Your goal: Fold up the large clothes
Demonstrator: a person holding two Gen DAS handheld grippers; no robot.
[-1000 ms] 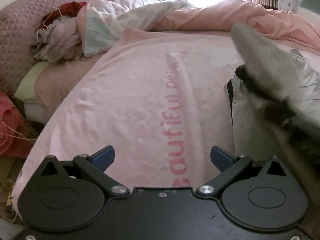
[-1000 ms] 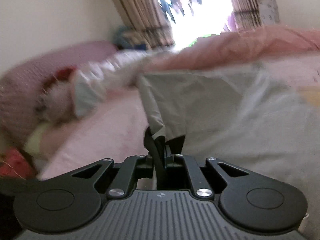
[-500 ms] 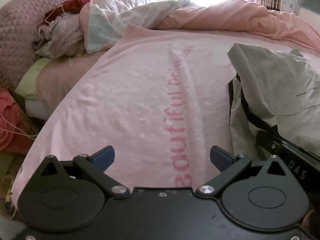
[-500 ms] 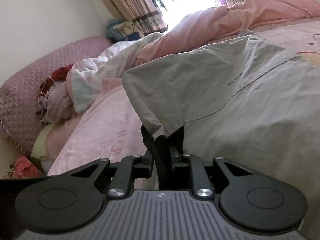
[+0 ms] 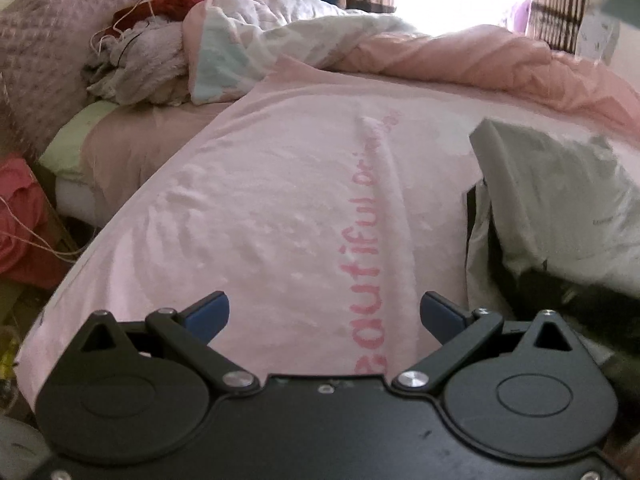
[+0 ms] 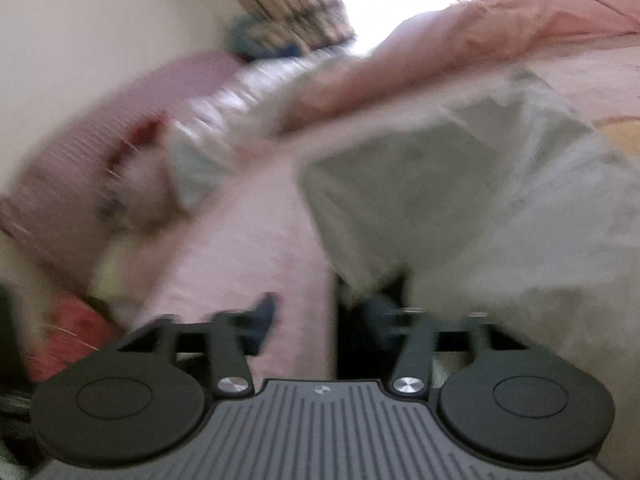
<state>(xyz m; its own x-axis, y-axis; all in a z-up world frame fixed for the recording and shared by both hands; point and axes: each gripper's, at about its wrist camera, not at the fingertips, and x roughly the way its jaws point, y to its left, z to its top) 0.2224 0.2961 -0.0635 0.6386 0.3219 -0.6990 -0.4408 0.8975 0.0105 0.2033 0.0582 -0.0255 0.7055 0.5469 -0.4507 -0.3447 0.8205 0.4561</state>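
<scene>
A light grey garment with black trim (image 5: 560, 208) lies folded over on the pink bed sheet (image 5: 280, 208), at the right of the left wrist view. My left gripper (image 5: 324, 314) hovers open over the sheet's pink lettering, nothing between its blue pads. In the blurred right wrist view the grey garment (image 6: 460, 184) fills the right half. My right gripper (image 6: 320, 312) has its jaws opening; the garment's black edge (image 6: 352, 320) hangs between them, and the pads stand apart from it.
A rumpled pink quilt (image 5: 480, 64) and a white-and-teal quilt (image 5: 256, 48) lie across the far side of the bed. A mauve quilted headboard (image 5: 52, 52) and a heap of clothes (image 5: 140, 60) stand at the left. Red cloth (image 5: 20, 216) lies off the bed's left edge.
My right gripper, shut on the garment's black-trimmed corner before, has spread its jaws and lifted a little. The grey fold has settled onto the bed. My left gripper has stayed open in place.
</scene>
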